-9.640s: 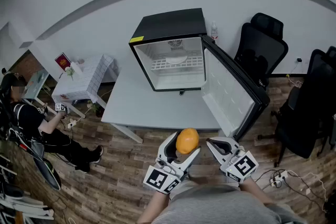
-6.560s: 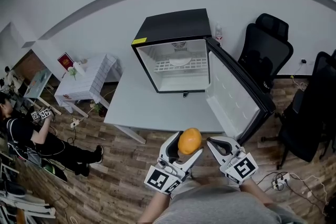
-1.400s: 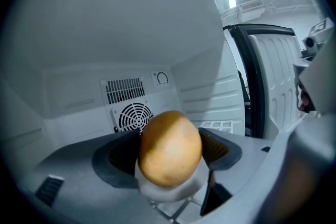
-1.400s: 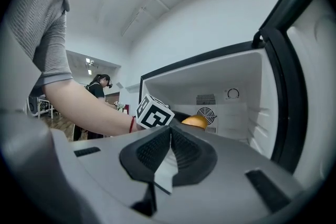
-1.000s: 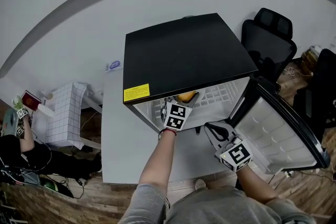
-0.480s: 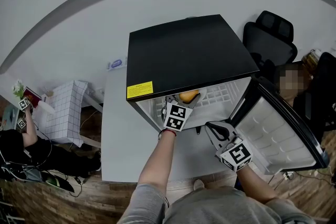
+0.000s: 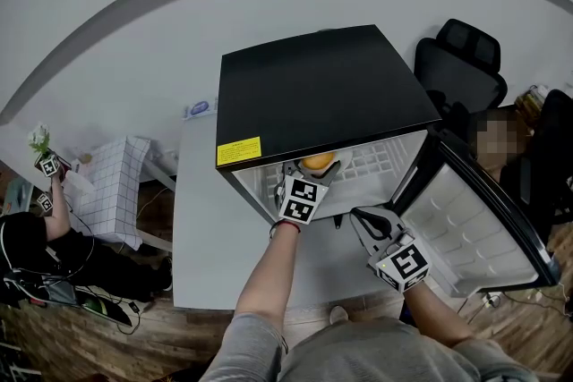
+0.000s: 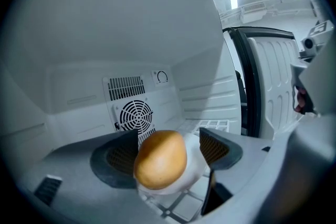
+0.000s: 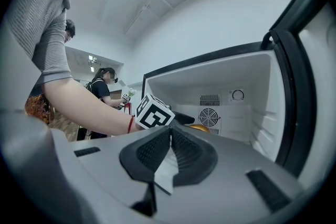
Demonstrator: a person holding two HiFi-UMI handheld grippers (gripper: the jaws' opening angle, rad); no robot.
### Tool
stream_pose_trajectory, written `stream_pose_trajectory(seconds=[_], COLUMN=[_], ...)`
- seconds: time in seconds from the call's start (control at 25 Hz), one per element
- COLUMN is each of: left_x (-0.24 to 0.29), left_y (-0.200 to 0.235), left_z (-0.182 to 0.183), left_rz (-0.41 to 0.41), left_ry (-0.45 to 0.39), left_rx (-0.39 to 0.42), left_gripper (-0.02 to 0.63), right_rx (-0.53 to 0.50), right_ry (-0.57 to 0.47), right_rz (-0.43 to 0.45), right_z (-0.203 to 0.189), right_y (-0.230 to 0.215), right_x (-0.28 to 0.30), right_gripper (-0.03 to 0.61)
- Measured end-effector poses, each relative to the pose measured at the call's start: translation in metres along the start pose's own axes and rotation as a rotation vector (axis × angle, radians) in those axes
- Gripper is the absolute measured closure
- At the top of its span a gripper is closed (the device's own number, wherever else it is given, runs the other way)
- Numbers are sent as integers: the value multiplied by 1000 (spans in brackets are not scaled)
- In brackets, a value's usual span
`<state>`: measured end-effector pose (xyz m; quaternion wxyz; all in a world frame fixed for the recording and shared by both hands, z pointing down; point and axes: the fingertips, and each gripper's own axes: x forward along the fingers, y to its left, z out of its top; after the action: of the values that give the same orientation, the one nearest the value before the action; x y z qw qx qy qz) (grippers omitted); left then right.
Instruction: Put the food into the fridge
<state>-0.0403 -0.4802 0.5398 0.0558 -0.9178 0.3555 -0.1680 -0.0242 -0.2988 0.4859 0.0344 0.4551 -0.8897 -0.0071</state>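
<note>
The black mini fridge (image 7: 313, 94) stands on a white table with its door (image 7: 474, 210) swung open to the right. My left gripper (image 7: 315, 167) reaches inside over the wire shelf. A round orange-brown food item (image 8: 160, 159) lies on a white plate (image 8: 195, 170) between its jaws (image 8: 168, 147). The left pad touches the food, and a strip of plate shows between the food and the right pad, so the gripper is open. My right gripper (image 7: 363, 217) hangs in front of the fridge opening, shut and empty (image 9: 169, 152). Its view shows the left gripper's marker cube (image 9: 154, 112).
A fan grille (image 8: 135, 115) and a dial sit on the fridge's back wall. The white table (image 7: 201, 219) extends to the left of the fridge. Black office chairs (image 7: 461, 58) stand at the right. A small tiled side table (image 7: 112, 183) and a person (image 7: 36, 228) are at the far left.
Since the earliest frames I have come up to the fridge and my left gripper has carried the food inside. Over the last second the grippers barely moved.
</note>
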Motion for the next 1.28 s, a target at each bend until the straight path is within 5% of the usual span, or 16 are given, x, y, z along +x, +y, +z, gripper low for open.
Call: stream_pose_trajectory(seconds=[0.48,1.28], left_x=[0,-9], left_y=[3,9], left_z=[-7,8], left_rz=[14,29], left_ry=[31,-27], left_rx=[2,-25], left_gripper=[308,311], right_rx=[-1,-8], right_ry=[-3,-5], right_rz=[-5,-3], right_z=[2,4], right_y=[-1,4], right_x=[-5,-4], right_gripper=[565,565])
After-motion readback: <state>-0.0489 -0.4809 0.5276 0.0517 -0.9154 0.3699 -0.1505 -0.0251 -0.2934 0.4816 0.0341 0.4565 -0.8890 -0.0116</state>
